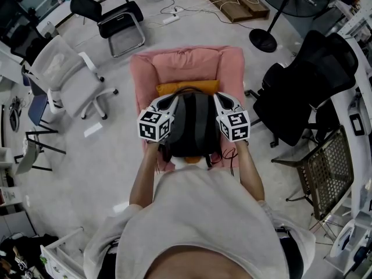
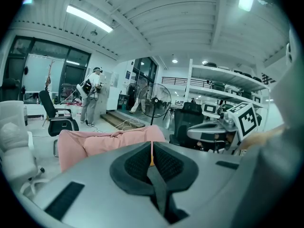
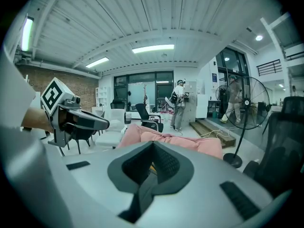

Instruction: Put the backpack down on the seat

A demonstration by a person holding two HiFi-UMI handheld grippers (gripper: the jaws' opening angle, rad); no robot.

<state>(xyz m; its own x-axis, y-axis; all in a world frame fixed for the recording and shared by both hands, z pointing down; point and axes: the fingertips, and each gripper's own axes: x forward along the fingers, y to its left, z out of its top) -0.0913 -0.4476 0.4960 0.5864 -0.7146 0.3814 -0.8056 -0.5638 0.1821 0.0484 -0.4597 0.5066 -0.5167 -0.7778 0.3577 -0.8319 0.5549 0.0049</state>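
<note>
Holding the backpack (image 1: 195,124) over the pink seat (image 1: 174,63), both tongs clamped.
Head view: gripped at its far end by left tongs (image 1: 173,97) and right tongs (image 1: 216,96), one at each upper corner; set lengthwise, long axis running from the person's body toward the seat back, far end up against the orange cushion (image 1: 186,87), near end at the person's chest; no telling whether resting on the seat or hanging just clear. Left gripper view: pads pressed together on a dark strap (image 2: 159,186) trailing back toward the lens; pink seat straight ahead beyond the tips. Right gripper view: likewise closed tight on a strap (image 3: 145,189); seat ahead, left tongs off to the left.
</note>
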